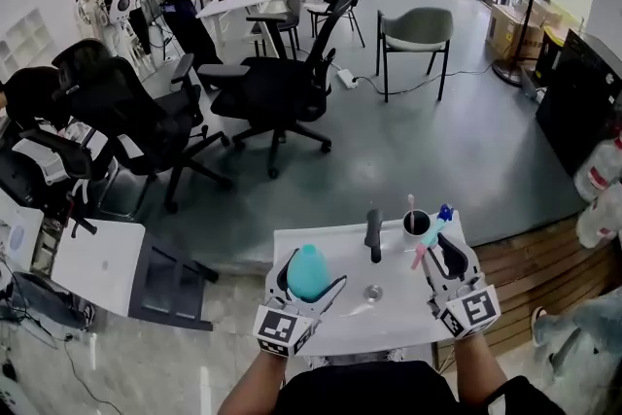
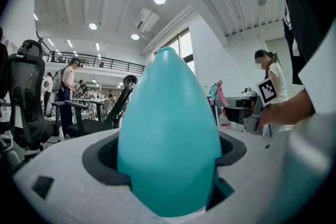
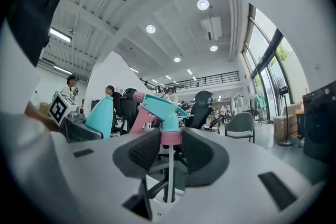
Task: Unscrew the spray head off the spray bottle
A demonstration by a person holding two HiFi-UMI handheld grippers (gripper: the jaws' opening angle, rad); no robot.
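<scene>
My left gripper [image 1: 309, 285] is shut on the teal spray bottle [image 1: 308, 271], whose tapered body [image 2: 168, 134] fills the space between the jaws in the left gripper view. The spray head [image 3: 160, 113] is off the bottle: teal body, pink trigger, pink collar and a thin dip tube hanging down. My right gripper [image 3: 169, 152] is shut on its pink collar. In the head view the spray head [image 1: 432, 233] sits in my right gripper [image 1: 439, 258] at the table's right, apart from the bottle. The bottle [image 3: 102, 116] shows at the left of the right gripper view.
Both grippers hover over a small white table [image 1: 330, 330] that carries a black upright piece [image 1: 373, 234], a white cup [image 1: 416, 226] and a small round metal fitting [image 1: 373, 293]. Black office chairs [image 1: 277, 83] stand beyond on the grey floor. A wooden platform [image 1: 544, 277] lies to the right.
</scene>
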